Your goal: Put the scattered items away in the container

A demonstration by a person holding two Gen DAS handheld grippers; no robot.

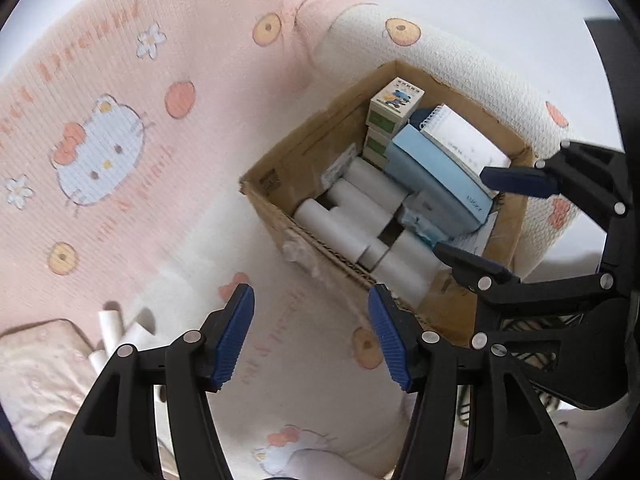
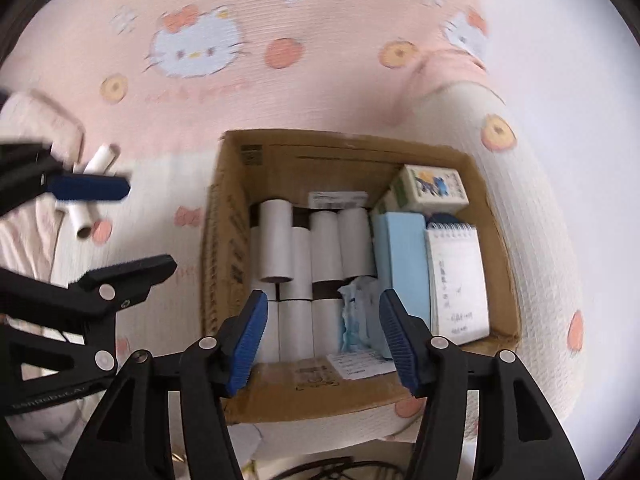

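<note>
A cardboard box (image 1: 264,196) (image 2: 224,248) sits on a pink Hello Kitty blanket. It holds several white paper rolls (image 2: 276,248), a light blue box (image 2: 404,264), a spiral notepad (image 2: 460,284) and a small cartoon-printed box (image 2: 436,190). Loose white rolls (image 1: 112,328) (image 2: 100,160) lie on the blanket left of the box. My left gripper (image 1: 312,336) is open and empty over the blanket between the loose rolls and the box. My right gripper (image 2: 324,340) is open and empty above the box's near side.
A pale folded cloth (image 1: 40,364) lies beside the loose rolls. A cream rolled blanket edge (image 1: 460,64) wraps behind the box. Each gripper shows in the other's view, the right one (image 1: 480,216) and the left one (image 2: 132,228).
</note>
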